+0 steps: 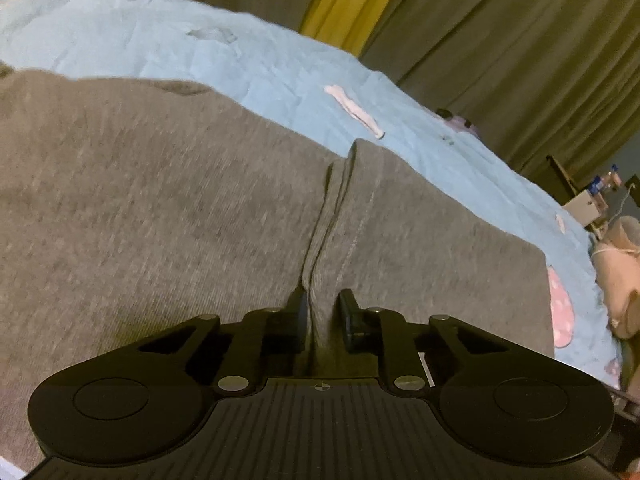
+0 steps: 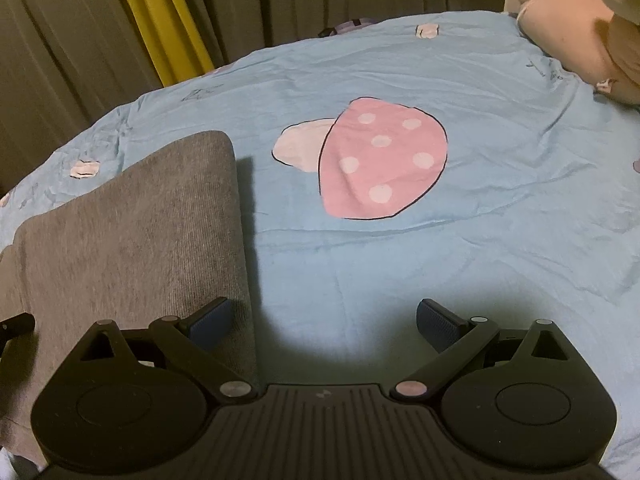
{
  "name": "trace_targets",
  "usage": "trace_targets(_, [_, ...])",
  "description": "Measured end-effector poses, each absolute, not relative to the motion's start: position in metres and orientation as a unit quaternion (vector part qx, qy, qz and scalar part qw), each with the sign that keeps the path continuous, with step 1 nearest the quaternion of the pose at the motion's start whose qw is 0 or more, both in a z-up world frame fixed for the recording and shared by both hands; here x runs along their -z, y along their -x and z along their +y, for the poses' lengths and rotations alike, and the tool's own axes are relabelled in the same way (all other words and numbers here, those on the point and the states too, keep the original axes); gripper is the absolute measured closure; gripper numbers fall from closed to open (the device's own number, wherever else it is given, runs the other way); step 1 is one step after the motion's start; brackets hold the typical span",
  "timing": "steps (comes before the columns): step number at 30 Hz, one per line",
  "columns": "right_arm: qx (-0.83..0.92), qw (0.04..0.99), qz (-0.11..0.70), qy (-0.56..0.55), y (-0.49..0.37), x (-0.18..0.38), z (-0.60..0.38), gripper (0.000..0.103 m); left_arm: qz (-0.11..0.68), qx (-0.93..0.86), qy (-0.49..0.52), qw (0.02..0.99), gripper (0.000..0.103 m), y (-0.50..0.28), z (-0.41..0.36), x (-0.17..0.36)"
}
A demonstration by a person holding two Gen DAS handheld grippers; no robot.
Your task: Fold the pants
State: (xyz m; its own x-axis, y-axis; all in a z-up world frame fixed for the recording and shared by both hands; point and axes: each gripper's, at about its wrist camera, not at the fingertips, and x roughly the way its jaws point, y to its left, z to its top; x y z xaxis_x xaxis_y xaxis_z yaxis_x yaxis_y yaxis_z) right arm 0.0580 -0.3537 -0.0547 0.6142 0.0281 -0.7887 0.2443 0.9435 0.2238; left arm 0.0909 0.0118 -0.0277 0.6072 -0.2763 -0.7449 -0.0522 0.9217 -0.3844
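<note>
Grey knit pants (image 1: 160, 200) lie spread over a light blue bed sheet (image 1: 224, 60) and fill most of the left wrist view. A raised crease of the cloth runs straight into my left gripper (image 1: 323, 312), whose jaws are pinched on that ridge of fabric. In the right wrist view a folded corner of the pants (image 2: 140, 232) sits at the left. My right gripper (image 2: 324, 320) stands wide open just above the bed, one blue-padded finger (image 2: 210, 322) over the pants' edge, the other over the bare sheet (image 2: 400, 280), nothing held.
A pink spotted mushroom print (image 2: 380, 164) marks the sheet ahead of the right gripper. A pink plush toy (image 2: 580, 28) lies at the far right corner of the bed. Olive curtains (image 2: 60, 48) with a yellow stripe (image 2: 160, 12) hang behind.
</note>
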Motion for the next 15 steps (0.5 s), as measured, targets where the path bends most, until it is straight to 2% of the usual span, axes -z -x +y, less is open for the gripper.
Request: trace_targets(15, [0.06, 0.89, 0.429, -0.147, -0.055, 0.051, -0.351, 0.004, 0.421, 0.066, 0.152, 0.892, 0.087, -0.084, 0.004, 0.002])
